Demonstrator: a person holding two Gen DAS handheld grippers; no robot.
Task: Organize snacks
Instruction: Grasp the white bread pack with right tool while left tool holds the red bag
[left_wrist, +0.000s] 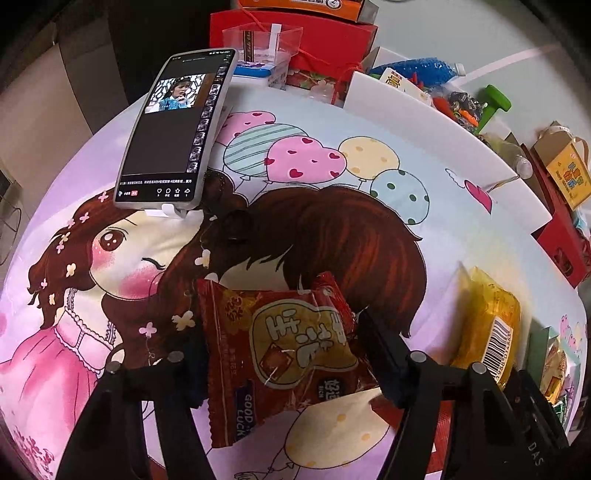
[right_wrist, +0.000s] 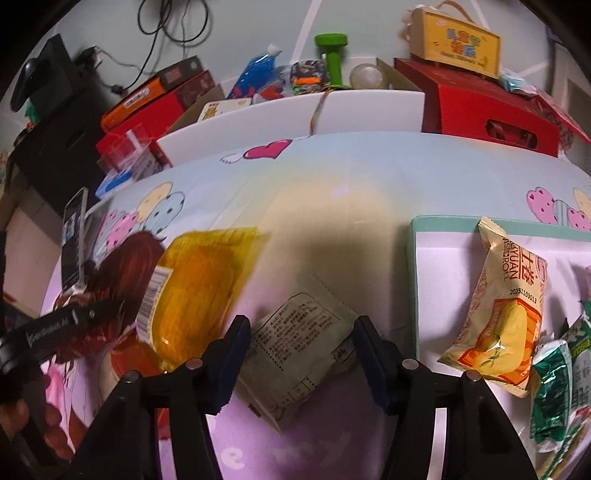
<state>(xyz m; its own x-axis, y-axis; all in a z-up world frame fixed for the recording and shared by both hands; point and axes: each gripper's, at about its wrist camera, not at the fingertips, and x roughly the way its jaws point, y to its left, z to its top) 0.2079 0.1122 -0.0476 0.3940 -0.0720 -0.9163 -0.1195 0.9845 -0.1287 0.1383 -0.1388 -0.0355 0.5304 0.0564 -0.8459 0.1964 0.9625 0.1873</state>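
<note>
In the left wrist view my left gripper (left_wrist: 280, 354) is closed on a red snack packet (left_wrist: 284, 354) with a gold label, held above the cartoon tablecloth. A yellow snack packet (left_wrist: 487, 325) lies to its right and also shows in the right wrist view (right_wrist: 199, 291). In the right wrist view my right gripper (right_wrist: 301, 354) has its jaws on both sides of a pale green snack packet (right_wrist: 295, 350), touching it. To the right a light green box lid (right_wrist: 415, 258) holds a cream egg-roll packet (right_wrist: 502, 314) and green packets (right_wrist: 561, 376).
A phone (left_wrist: 173, 129) stands propped at the far left of the table. Red gift boxes (right_wrist: 487, 107), a white divider (right_wrist: 295, 114), a blue bottle (left_wrist: 417, 70), a green dumbbell (right_wrist: 332, 55) and a yellow carton (right_wrist: 461, 40) crowd the far edge.
</note>
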